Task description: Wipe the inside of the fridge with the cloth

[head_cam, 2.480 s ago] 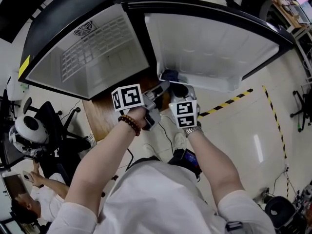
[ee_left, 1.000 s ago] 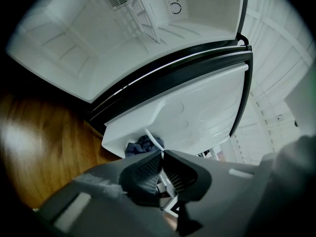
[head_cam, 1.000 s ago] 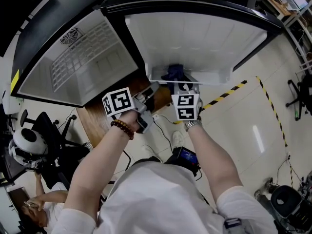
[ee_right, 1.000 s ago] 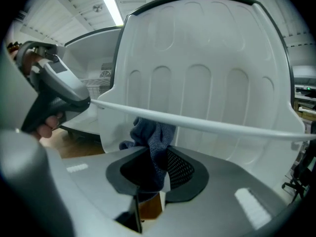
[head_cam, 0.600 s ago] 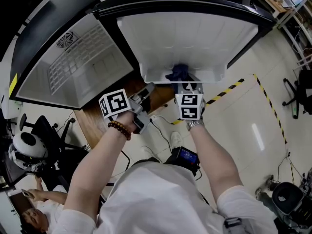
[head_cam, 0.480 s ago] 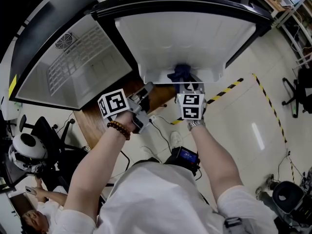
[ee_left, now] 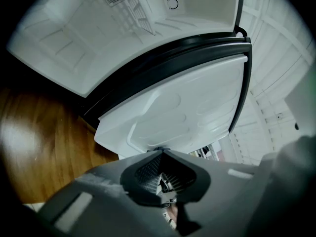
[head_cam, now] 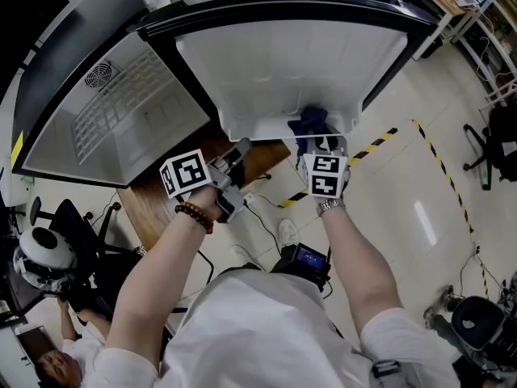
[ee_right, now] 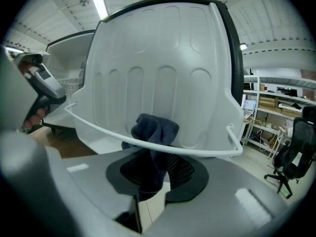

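Observation:
The small fridge stands open; its white cabinet [head_cam: 129,111] with a wire shelf is at left, and its door liner [head_cam: 291,63] faces me. My right gripper [head_cam: 317,141] is shut on a dark blue cloth [head_cam: 311,121], pressed into the right part of the door's lower shelf. In the right gripper view the cloth [ee_right: 153,130] bunches up from the jaws [ee_right: 157,174] behind the white shelf rail [ee_right: 98,128]. My left gripper [head_cam: 241,152] is shut and empty, just below the door's left corner. Its jaws [ee_left: 163,184] point at the door liner [ee_left: 182,112].
The fridge sits on a wooden stand [head_cam: 153,208]. Yellow-black tape [head_cam: 380,144] runs across the tiled floor at right. A seated person [head_cam: 48,362] and a black chair [head_cam: 56,241] are at lower left; more chairs stand at far right.
My right gripper has slid the cloth rightwards along the door shelf, from its left part to its right part. The left gripper has hardly moved.

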